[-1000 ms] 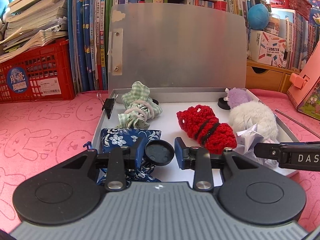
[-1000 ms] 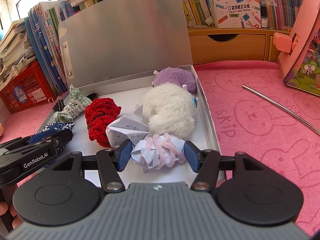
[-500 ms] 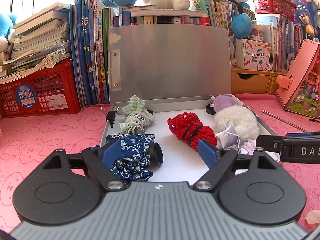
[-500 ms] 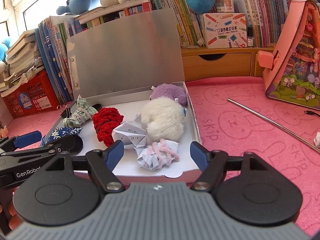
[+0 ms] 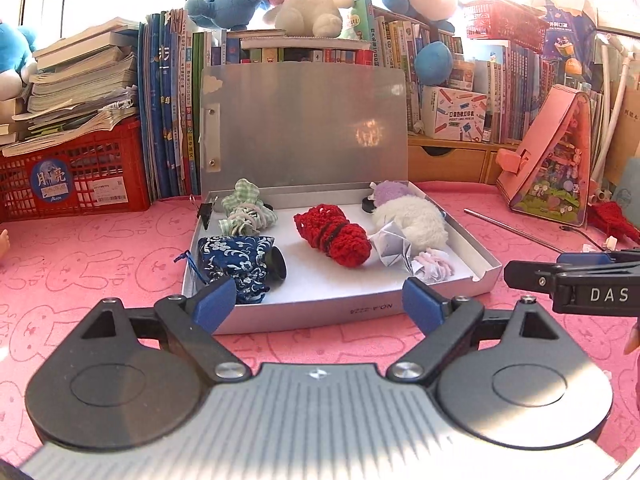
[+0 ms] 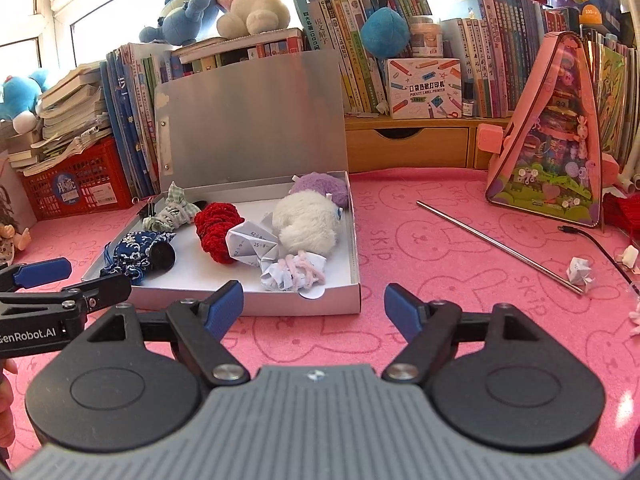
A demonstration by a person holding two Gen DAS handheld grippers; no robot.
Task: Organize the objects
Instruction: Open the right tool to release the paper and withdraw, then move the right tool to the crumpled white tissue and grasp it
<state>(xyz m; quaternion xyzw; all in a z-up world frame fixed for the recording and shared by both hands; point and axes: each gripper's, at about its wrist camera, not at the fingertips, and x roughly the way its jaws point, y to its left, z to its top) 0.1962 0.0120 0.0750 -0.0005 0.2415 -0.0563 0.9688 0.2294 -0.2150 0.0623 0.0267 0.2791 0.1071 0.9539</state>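
1. Both grippers sit in front of the box (image 6: 280,304), off its near wall. Left gripper (image 5: 316,304) jaws have just been opening and are spread wide, nothing between them. Right gripper (image 6: 314,308) likewise: just been opening, spread, empty.
2. Box contents: blue floral pouch (image 5: 236,262) near-left with a black cap (image 5: 276,266) touching it, green checked bundle (image 5: 246,214) behind, red knit roll (image 5: 332,236) centre, white plush (image 5: 412,222) and purple plush (image 5: 390,192) on the right, folded paper (image 5: 390,246) and a paper wad with pink yarn (image 5: 434,266) near-right.
3. Loose on the counter (image 6: 440,240): a small paper wad (image 6: 580,270) well right of the box, just beside the near end of the metal rod (image 6: 496,246).
4. Key relation, my judgement: that wad lies ahead-right of the right gripper, far from the left. The right hand takes it.
5. The rod's long axis runs diagonally, far-left to near-right, so I'd approach the wad from the near side to avoid it.
6. The box lid (image 6: 248,120) stands upright; the drop path from the front is clear.
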